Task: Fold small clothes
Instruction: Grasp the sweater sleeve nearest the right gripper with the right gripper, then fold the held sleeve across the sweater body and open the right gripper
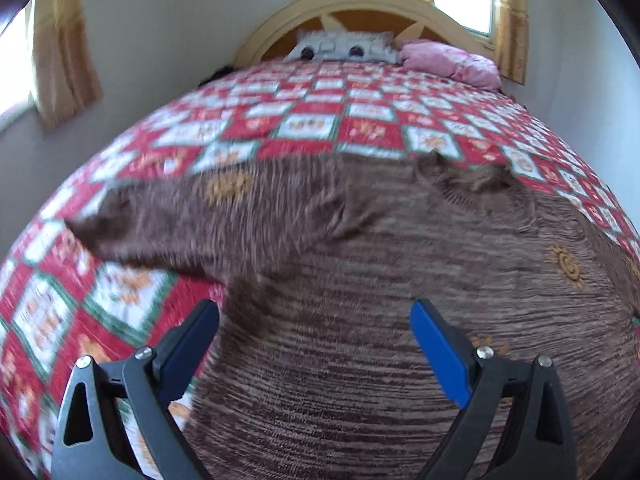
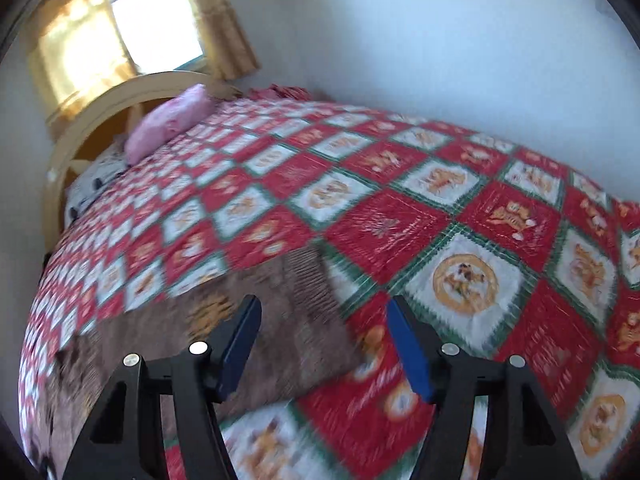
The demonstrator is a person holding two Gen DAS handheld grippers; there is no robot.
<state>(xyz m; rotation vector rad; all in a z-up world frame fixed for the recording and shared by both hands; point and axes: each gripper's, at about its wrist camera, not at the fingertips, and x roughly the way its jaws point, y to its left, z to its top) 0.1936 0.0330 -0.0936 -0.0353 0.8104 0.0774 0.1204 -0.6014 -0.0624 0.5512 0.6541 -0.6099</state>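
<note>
A small brown knit sweater (image 1: pixel 380 280) with orange embroidered motifs lies spread flat on the red, white and green checked quilt (image 1: pixel 312 120). Its left sleeve (image 1: pixel 180 216) stretches out to the left and its neck (image 1: pixel 468 176) points to the headboard. My left gripper (image 1: pixel 316 312) is open and empty above the sweater's lower left body. In the right wrist view the sweater's right sleeve (image 2: pixel 288 312) lies on the quilt (image 2: pixel 440 208). My right gripper (image 2: pixel 324 312) is open and empty over the sleeve's end.
A cream wooden headboard (image 1: pixel 360 4) stands at the far end of the bed with a grey-white pillow (image 1: pixel 340 46) and a pink pillow (image 1: pixel 452 62). Curtained windows (image 2: pixel 120 24) are behind it. A white wall (image 2: pixel 440 40) runs along the bed's right side.
</note>
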